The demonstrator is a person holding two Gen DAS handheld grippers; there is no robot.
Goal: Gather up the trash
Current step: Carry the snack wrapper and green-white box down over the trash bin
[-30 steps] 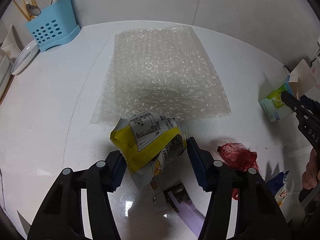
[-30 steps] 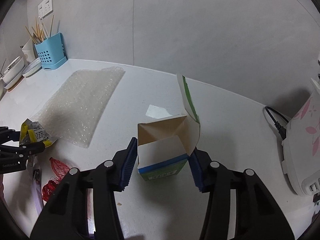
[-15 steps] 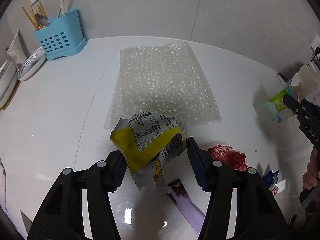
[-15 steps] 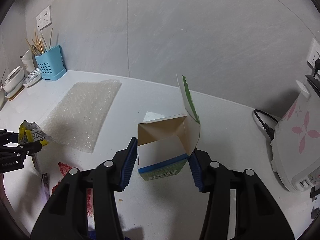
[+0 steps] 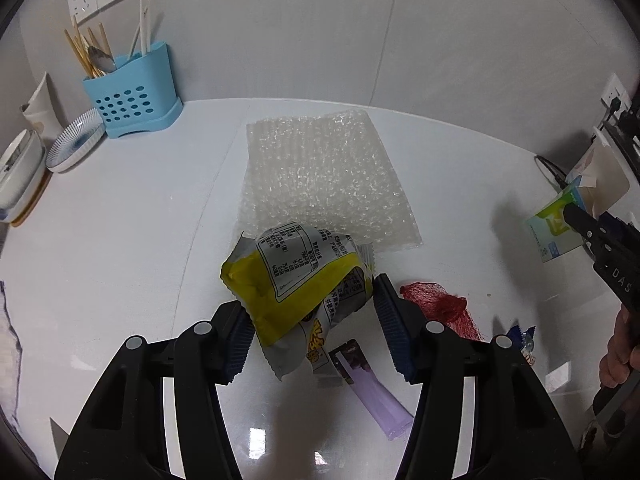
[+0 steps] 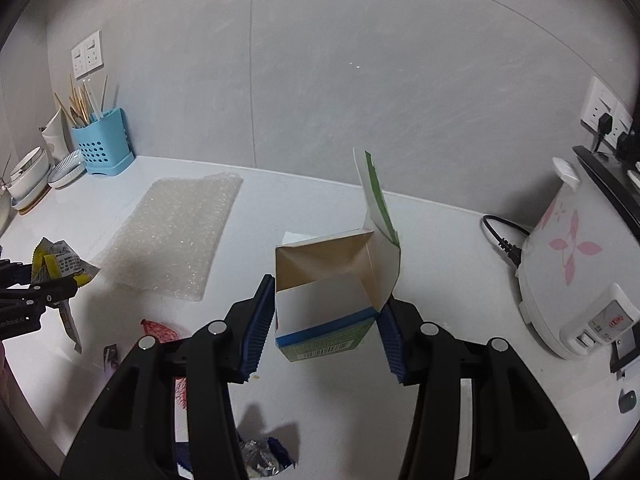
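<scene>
Left gripper (image 5: pixel 312 320): jaws pinched on a crumpled yellow wrapper (image 5: pixel 298 280), held above the white counter (image 5: pixel 120 240); right gripper (image 6: pixel 326 322): jaws clamped on an open carton (image 6: pixel 332 304), flap up, also off the counter; bubble wrap (image 5: pixel 324 178) lies flat behind; red net (image 5: pixel 438 308), purple wrapper (image 5: pixel 370 388), foil scrap (image 6: pixel 260 456) on the counter.

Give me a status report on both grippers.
Left gripper shut on yellow wrapper. Right gripper shut on open carton. Both lifted; nothing blocking.
</scene>
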